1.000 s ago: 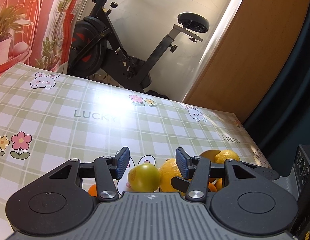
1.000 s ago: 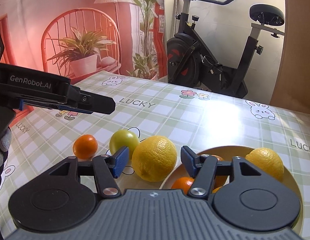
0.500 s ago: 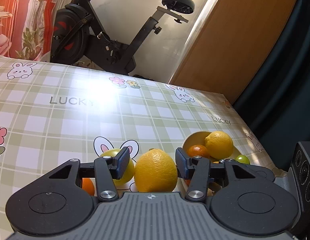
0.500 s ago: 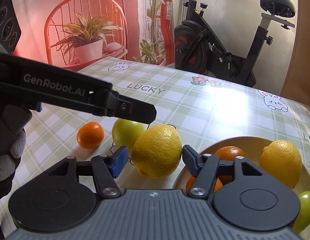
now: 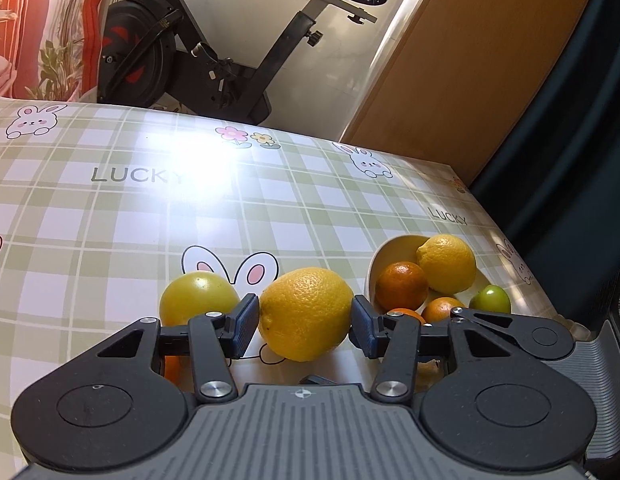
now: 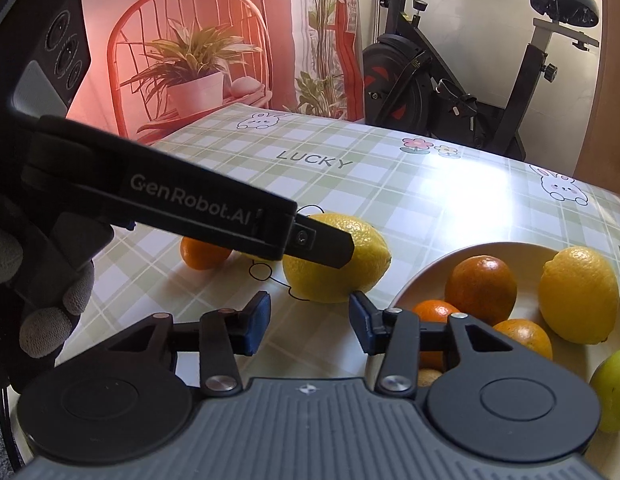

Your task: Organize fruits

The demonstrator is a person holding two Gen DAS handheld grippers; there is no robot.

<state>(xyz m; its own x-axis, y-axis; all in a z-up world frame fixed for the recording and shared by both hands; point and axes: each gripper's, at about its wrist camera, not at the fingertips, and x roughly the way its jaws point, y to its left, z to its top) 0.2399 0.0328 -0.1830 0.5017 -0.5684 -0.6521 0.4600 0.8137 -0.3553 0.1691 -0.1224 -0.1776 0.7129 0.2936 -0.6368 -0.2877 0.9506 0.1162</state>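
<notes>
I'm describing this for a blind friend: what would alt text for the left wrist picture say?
The left gripper has its two blue-padded fingers either side of a large lemon on a green checked tablecloth. Right of it, a cream bowl holds more fruit.

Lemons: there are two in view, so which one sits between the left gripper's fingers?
The lemon on the tablecloth, lying just outside the plate, framed by the left gripper. The other lemon rests in the plate among the oranges.

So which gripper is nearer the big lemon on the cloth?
Left. The left gripper straddles the lemon, one pad on each side. The right gripper sits just short of it; its jaws have just been closing, nothing between them.
</notes>
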